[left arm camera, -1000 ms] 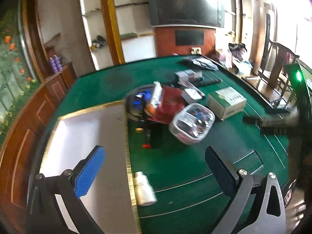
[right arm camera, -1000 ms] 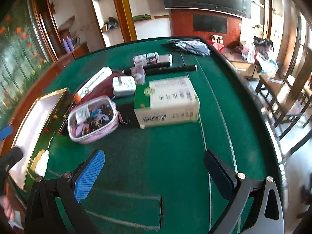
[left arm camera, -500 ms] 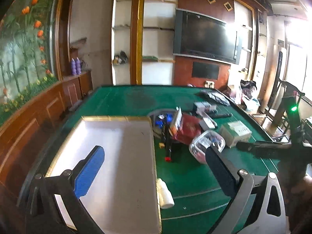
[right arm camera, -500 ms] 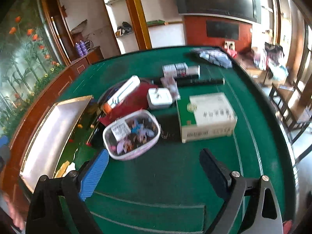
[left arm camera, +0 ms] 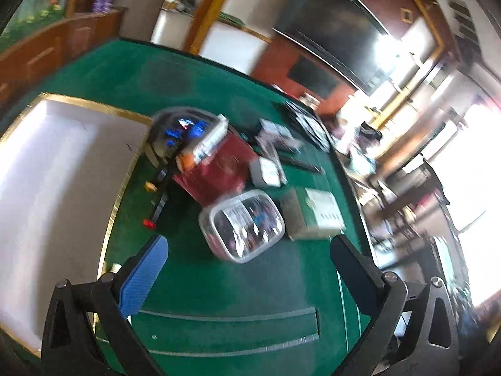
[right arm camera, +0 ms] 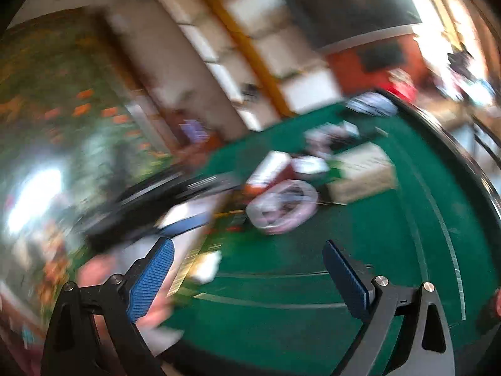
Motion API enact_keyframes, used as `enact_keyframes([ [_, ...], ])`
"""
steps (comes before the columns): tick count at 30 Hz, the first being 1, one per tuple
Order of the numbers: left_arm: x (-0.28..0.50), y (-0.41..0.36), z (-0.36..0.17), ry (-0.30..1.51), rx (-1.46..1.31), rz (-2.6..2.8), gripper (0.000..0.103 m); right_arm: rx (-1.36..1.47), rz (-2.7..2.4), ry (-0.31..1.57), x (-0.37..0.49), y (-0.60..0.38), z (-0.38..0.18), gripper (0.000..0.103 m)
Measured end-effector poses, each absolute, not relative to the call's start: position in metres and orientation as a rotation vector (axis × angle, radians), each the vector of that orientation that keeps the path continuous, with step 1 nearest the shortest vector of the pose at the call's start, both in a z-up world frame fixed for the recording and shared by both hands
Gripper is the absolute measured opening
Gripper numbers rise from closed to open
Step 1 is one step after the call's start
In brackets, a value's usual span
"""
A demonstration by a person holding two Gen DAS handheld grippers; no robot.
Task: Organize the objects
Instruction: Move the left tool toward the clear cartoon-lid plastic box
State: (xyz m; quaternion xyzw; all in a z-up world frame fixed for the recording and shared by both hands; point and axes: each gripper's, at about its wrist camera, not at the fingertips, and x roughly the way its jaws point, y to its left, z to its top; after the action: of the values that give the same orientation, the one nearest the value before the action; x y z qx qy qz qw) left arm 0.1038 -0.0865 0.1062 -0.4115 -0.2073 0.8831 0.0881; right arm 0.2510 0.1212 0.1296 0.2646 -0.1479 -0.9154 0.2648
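Observation:
A pile of objects lies mid-table: a clear plastic box of small items (left arm camera: pixel 242 225), a red booklet (left arm camera: pixel 216 169), a green-and-white carton (left arm camera: pixel 316 216), a white charger (left arm camera: pixel 269 172) and a tube with an orange end (left arm camera: pixel 206 144). A white gold-rimmed tray (left arm camera: pixel 47 188) lies to their left. My left gripper (left arm camera: pixel 249 277) is open and empty, just short of the clear box. My right gripper (right arm camera: pixel 247 277) is open and empty over bare felt; its view is blurred, with the clear box (right arm camera: pixel 281 208) and carton (right arm camera: pixel 363 175) ahead.
A small white bottle (right arm camera: pixel 206 266) lies by the tray's near corner. A black pen-like item with a red tip (left arm camera: pixel 158 206) lies beside the tray. The other gripper (right arm camera: pixel 162 200) crosses the right wrist view at left. Chairs stand past the table's right edge.
The left gripper has dropped and moved right, close to the clear box. The right gripper has swung left and tilted, blurring its view. Both stay open.

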Motion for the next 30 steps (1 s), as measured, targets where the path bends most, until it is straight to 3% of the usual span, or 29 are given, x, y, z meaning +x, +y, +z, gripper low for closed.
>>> enact_keyframes([
  [3, 0.107, -0.089, 0.113, -0.653, -1.183, 2.68, 0.103, 0.692, -2.529, -0.118, 0.273, 0.089, 0.125, 0.1],
  [5, 0.11, -0.091, 0.116, -0.686, -1.162, 2.709, 0.103, 0.707, -2.542, -0.058, 0.273, 0.079, 0.114, 0.1],
  [8, 0.114, -0.096, 0.12, -0.644, -1.127, 2.775, 0.103, 0.758, -2.513, -0.076, 0.262, 0.079, 0.104, 0.1],
  [12, 0.109, -0.109, 0.122, -0.741, -1.126, 2.76, 0.103, 0.684, -2.416, -0.226, 0.269, 0.097, 0.107, 0.1],
  [15, 0.107, -0.112, 0.125, -0.701, -1.113, 2.794, 0.103, 0.764, -2.394, -0.082, 0.269, 0.077, 0.096, 0.1],
  [19, 0.104, -0.119, 0.121, -0.731, -1.123, 2.785, 0.103, 0.735, -2.361, -0.152, 0.268, 0.085, 0.1, 0.1],
  [23, 0.093, -0.115, 0.109, -0.486, -1.248, 2.77, 0.103, 0.773, -2.478, -0.107, 0.256, 0.095, 0.1, 0.1],
  [25, 0.084, -0.106, 0.091, -0.284, -1.398, 2.686, 0.103, 0.812, -2.527, -0.158, 0.244, 0.109, 0.096, 0.1],
  [30, 0.078, -0.081, 0.056, -0.073, -1.583, 2.505, 0.103, 0.889, -2.574, -0.299, 0.223, 0.142, 0.085, 0.1],
])
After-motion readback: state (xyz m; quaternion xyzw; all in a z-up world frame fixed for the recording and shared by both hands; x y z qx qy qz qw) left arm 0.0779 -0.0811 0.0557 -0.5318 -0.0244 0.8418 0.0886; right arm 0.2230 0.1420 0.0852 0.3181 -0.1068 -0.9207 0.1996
